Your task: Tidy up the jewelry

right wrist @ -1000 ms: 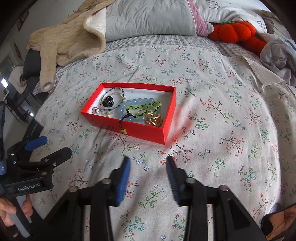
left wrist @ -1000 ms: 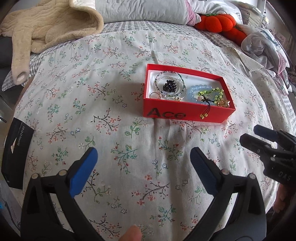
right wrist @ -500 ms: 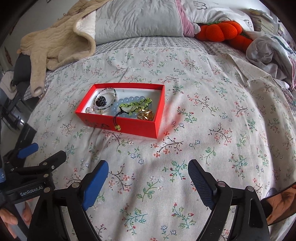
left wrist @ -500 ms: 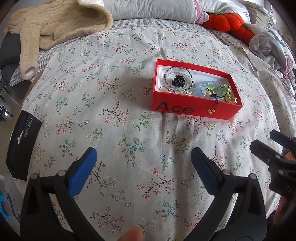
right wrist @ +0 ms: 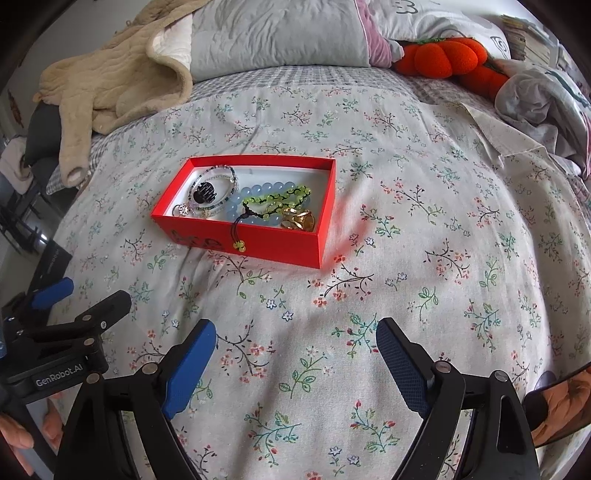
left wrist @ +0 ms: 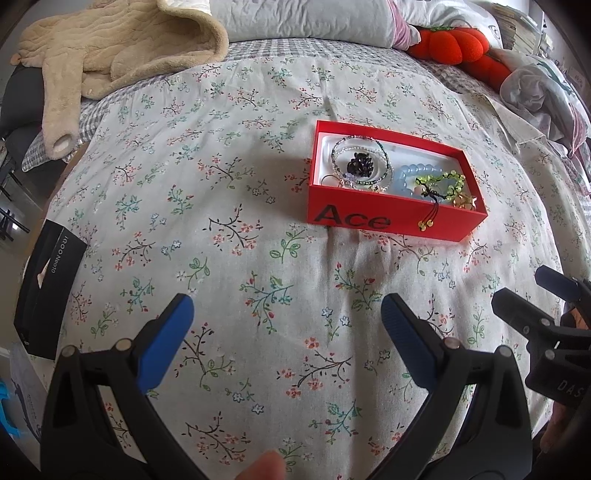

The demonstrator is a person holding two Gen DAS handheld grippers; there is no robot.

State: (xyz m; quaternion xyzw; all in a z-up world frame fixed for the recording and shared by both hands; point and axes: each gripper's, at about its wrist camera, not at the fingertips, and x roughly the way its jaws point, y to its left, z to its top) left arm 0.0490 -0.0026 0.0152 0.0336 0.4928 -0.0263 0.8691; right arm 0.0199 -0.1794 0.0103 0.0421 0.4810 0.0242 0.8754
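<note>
A red box (left wrist: pixel 391 219) (right wrist: pixel 273 245) marked "Ace" lies on the flowered bedspread. It holds a green bead bracelet (left wrist: pixel 443 181) (right wrist: pixel 280 195) whose black cord hangs over the front wall. Also inside are a pale blue bead bracelet (left wrist: pixel 408 173) (right wrist: pixel 255 194), a black clip (left wrist: pixel 360 166) (right wrist: pixel 205 192), thin bead strands and a gold piece (right wrist: pixel 299 219). My left gripper (left wrist: pixel 286 306) (right wrist: pixel 92 291) hovers open, short of the box and to its left. My right gripper (right wrist: pixel 295 328) (left wrist: pixel 524 288) is open too, short of the box's right end. Neither one holds anything.
A beige fleece garment (left wrist: pixel 110 48) and grey pillows (right wrist: pixel 277 33) lie at the head of the bed. An orange plush pumpkin (left wrist: pixel 454 40) and a heap of clothes (left wrist: pixel 535 85) sit at the back right. A black phone box (left wrist: pixel 48 291) rests at the bed's left edge.
The right gripper's jaws have spread from a narrow gap to wide open. The box and the jewelry have not moved, and the left gripper has stayed open.
</note>
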